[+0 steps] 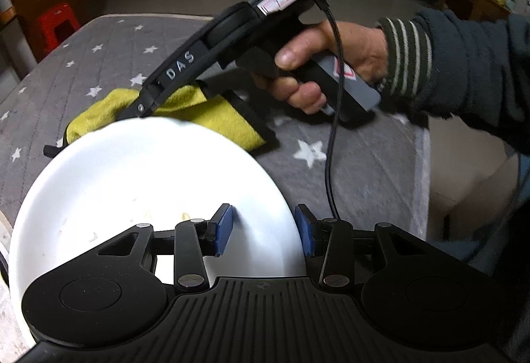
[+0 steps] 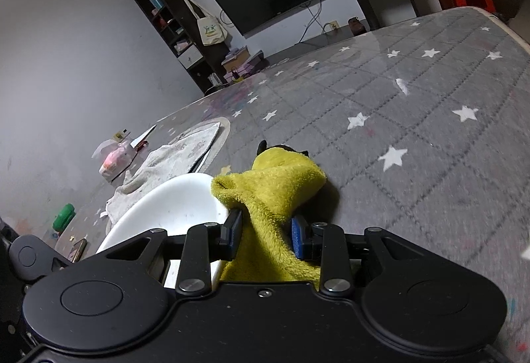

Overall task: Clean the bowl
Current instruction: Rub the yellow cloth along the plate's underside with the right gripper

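Note:
A white bowl [image 1: 132, 184] with small yellowish food specks inside fills the lower left of the left wrist view. My left gripper [image 1: 263, 229] straddles its right rim, one blue pad inside and one outside, with a gap showing, so the grip is unclear. My right gripper [image 2: 266, 233] is shut on a yellow-green cloth [image 2: 275, 194]. In the left wrist view the right gripper [image 1: 145, 108] holds the cloth [image 1: 212, 118] just beyond the bowl's far rim. The bowl [image 2: 165, 207] also shows at the left in the right wrist view.
The table is covered by a grey quilted cloth with white stars [image 1: 347, 164]. In the right wrist view a grey-white towel [image 2: 165, 161], a pink packet [image 2: 114, 161], a green object [image 2: 63, 216] and a phone [image 2: 78, 248] lie to the left of the bowl.

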Tool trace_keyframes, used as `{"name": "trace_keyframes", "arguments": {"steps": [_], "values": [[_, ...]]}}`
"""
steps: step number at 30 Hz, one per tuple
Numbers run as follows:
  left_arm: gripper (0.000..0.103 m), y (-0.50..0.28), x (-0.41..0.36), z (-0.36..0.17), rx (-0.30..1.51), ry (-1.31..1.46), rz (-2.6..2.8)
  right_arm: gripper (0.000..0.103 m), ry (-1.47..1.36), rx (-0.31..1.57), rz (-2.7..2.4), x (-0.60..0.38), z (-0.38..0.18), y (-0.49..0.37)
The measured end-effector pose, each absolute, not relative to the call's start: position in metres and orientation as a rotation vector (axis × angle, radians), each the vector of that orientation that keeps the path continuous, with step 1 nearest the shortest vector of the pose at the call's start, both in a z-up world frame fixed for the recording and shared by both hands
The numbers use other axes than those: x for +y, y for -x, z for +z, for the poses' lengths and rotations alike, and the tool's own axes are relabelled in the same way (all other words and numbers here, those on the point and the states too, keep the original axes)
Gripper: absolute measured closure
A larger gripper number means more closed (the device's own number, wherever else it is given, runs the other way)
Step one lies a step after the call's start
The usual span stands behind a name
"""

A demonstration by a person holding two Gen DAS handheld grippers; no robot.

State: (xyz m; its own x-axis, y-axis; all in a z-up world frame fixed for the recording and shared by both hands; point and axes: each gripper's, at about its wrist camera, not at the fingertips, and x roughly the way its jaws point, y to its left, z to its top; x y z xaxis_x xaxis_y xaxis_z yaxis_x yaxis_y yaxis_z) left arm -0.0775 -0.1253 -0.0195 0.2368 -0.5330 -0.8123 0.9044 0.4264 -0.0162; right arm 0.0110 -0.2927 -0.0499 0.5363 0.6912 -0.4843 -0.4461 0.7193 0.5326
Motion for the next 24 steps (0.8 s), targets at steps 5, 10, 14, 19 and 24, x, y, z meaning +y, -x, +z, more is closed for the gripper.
{"name": "trace_keyframes", "arguments": {"steps": [5,10,14,19,24], "values": [[0.054,0.070,-0.137,-0.021,0.857,-0.504,-0.994,0.070,-0.366,0.734,0.694,-0.293,-0.050,-0.011],[0.054,0.071,-0.137,-0.021,0.838,-0.511,-1.007,0.071,-0.369,0.734,0.686,-0.297,-0.051,-0.006],[0.056,0.072,-0.132,-0.020,0.835,-0.522,-1.042,0.072,-0.372,0.728,0.672,-0.302,-0.050,0.003],[0.059,0.074,-0.125,-0.022,0.840,-0.524,-1.086,0.073,-0.399,0.719,0.645,-0.314,-0.051,0.024],[0.062,0.076,-0.120,-0.022,0.840,-0.541,-1.121,0.073,-0.428,0.723,0.626,-0.326,-0.054,0.051]]}}
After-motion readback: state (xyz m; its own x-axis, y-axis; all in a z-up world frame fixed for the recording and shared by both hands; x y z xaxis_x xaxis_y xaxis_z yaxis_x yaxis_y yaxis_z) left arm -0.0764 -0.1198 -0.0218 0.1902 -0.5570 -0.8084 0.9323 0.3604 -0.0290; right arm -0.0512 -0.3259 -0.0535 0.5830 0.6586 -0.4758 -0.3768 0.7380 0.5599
